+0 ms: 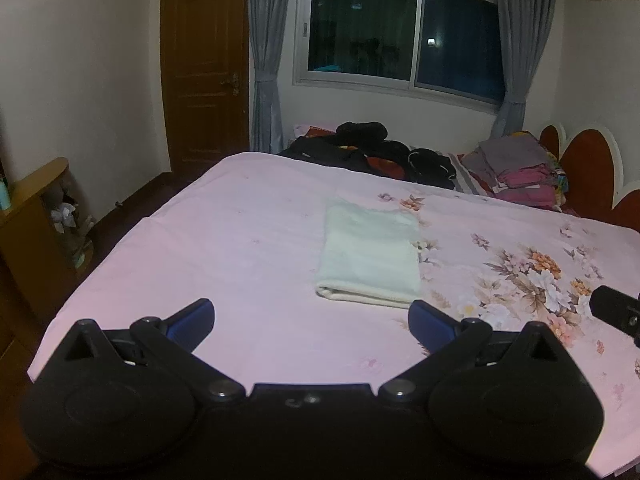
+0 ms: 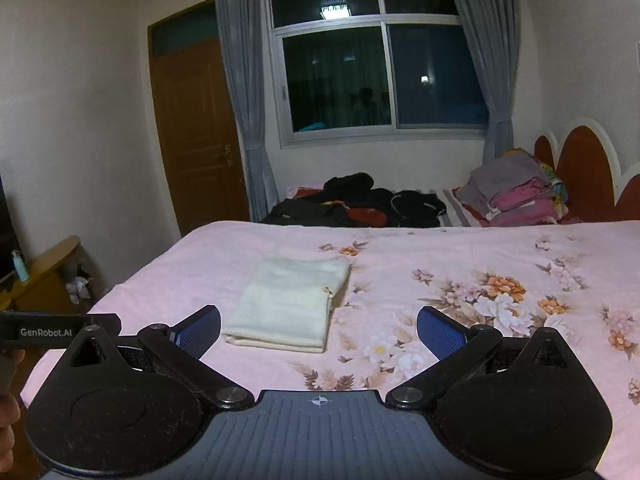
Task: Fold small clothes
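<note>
A pale cream cloth (image 1: 370, 256) lies folded into a neat rectangle on the pink floral bed sheet (image 1: 240, 240); it also shows in the right wrist view (image 2: 290, 300). My left gripper (image 1: 311, 314) is open and empty, held above the sheet just short of the cloth's near edge. My right gripper (image 2: 319, 326) is open and empty, also short of the cloth, which lies ahead and slightly left. The right gripper's body shows at the right edge of the left wrist view (image 1: 616, 310). The left gripper's body shows at the left of the right wrist view (image 2: 56, 330).
Dark clothes (image 1: 372, 152) are heaped at the far side of the bed. A stack of folded purple and pink clothes (image 1: 516, 172) sits by the red headboard (image 1: 588, 168). A wooden shelf (image 1: 36, 216) stands left of the bed, a door (image 1: 204, 64) beyond.
</note>
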Tool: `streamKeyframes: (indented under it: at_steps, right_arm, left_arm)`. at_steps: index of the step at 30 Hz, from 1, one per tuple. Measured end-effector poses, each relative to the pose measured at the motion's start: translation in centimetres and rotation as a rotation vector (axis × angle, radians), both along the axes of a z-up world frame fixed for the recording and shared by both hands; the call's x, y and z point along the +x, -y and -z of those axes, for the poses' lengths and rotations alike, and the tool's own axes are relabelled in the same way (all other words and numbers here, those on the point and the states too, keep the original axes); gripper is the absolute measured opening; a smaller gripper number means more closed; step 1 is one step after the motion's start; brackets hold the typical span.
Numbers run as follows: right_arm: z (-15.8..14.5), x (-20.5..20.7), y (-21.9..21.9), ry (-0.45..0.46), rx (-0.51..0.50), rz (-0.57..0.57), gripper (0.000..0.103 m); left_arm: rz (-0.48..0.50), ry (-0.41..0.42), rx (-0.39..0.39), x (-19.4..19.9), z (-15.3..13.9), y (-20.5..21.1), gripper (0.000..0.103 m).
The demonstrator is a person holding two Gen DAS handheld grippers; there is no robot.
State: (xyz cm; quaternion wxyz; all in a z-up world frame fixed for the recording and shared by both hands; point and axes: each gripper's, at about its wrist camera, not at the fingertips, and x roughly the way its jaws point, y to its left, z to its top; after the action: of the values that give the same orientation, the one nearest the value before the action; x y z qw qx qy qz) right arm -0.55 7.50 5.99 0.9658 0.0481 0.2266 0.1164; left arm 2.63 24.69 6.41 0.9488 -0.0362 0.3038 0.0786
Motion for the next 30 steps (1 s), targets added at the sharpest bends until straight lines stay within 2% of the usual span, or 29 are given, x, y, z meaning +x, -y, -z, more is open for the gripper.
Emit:
streamKeyframes:
  at_steps: [30]
  right_arm:
    - [0.11, 0.04, -0.23, 0.006, 0.010, -0.013, 0.103]
  left_arm:
    - [0.004, -0.008, 0.005, -0.65, -0.15, 0.08, 0.103]
